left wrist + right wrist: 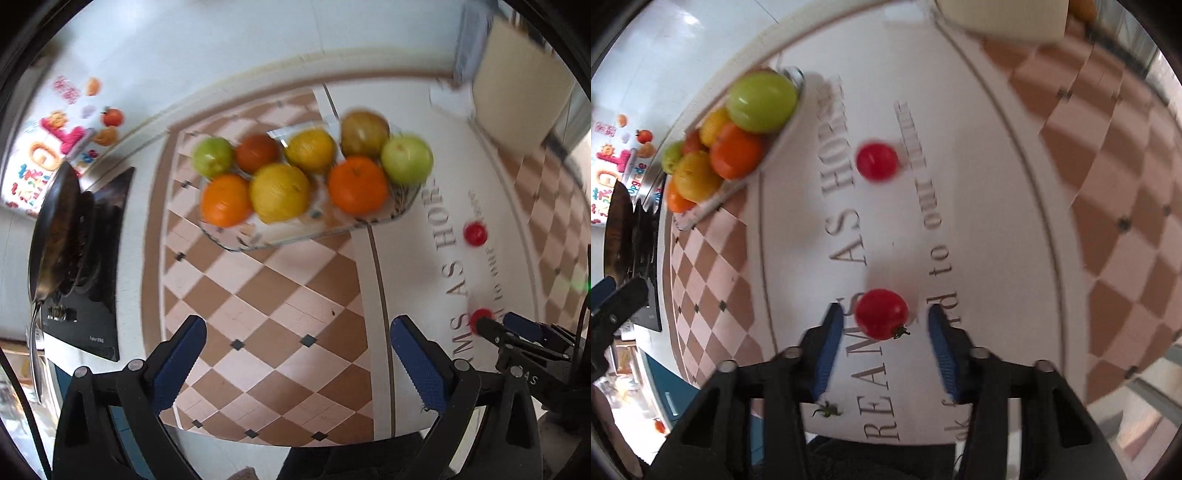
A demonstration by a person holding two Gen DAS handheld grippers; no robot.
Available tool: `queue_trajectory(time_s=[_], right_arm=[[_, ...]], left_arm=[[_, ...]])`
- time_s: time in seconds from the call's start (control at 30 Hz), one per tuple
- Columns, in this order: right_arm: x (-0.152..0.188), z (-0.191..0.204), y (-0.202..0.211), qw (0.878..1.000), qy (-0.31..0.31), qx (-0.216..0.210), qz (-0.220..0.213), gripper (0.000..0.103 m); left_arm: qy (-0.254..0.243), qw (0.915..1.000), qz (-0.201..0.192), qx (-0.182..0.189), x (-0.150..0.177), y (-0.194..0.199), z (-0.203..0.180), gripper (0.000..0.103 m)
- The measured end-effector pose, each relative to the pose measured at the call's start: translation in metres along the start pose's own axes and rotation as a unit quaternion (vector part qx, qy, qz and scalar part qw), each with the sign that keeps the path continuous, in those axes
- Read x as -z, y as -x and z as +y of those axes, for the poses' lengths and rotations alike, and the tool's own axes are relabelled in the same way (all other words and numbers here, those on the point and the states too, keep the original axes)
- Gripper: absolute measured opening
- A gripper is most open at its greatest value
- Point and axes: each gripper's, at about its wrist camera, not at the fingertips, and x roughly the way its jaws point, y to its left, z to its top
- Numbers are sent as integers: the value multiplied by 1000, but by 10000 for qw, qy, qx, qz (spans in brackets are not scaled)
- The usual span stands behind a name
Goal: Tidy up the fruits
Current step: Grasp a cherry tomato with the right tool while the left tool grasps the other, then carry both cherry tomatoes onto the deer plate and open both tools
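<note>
Checked brown-and-cream cloth covers the table (280,280), with a black cooktop (92,295) and dark pan (55,229) at its left edge. Left tongs (297,354) hang wide apart over bare cloth, holding nothing. Beyond them a glass tray (295,236) carries oranges, lemons and green apples, all blurred. Farther right, on the lettered white panel, one cherry tomato (877,161) lies well apart. Right tongs (882,325) stand open around a second tomato (881,314), pads apart from it. A loose green stem (826,410) lies beneath.

Fruit tray (373,220) left of far tomato (877,161); near tomato (882,314) in front.
</note>
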Motion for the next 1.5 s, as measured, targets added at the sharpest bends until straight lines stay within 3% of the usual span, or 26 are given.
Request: queue_trajectory(time_s=[0.07, 0.23, 0.47, 0.67, 0.83, 1.03, 1.33, 1.5], right_arm=[[1, 1, -5, 9999, 103, -38, -84, 33], [-3, -5, 6, 9996, -28, -144, -246, 33], [-23, -65, 39, 9965, -587, 48, -595, 33], [-34, -103, 41, 9936, -883, 311, -629, 33], [-36, -113, 44, 9913, -1115, 252, -653, 33], [-37, -115, 49, 9905, -1165, 228, -687, 33], [-45, -92, 71, 9913, -984, 145, -859, 33], [-48, -53, 85, 9930, -686, -71, -959, 33]], left_arm=[[-44, 9998, 196, 47, -3, -13, -8, 102], [-45, 9983, 371, 451, -15, -22, -29, 102], [-373, 9897, 431, 1309, -49, -36, -93, 101], [-838, 9842, 486, 1481, -68, -52, -147, 80], [-1063, 9819, 536, 1475, -77, -64, -167, 52], [-1112, 9801, 581, 1538, -81, -77, -164, 27], [-1079, 9778, 418, 1747, -77, -60, -139, 26], [-801, 9765, 299, 1980, -65, -35, -94, 26]])
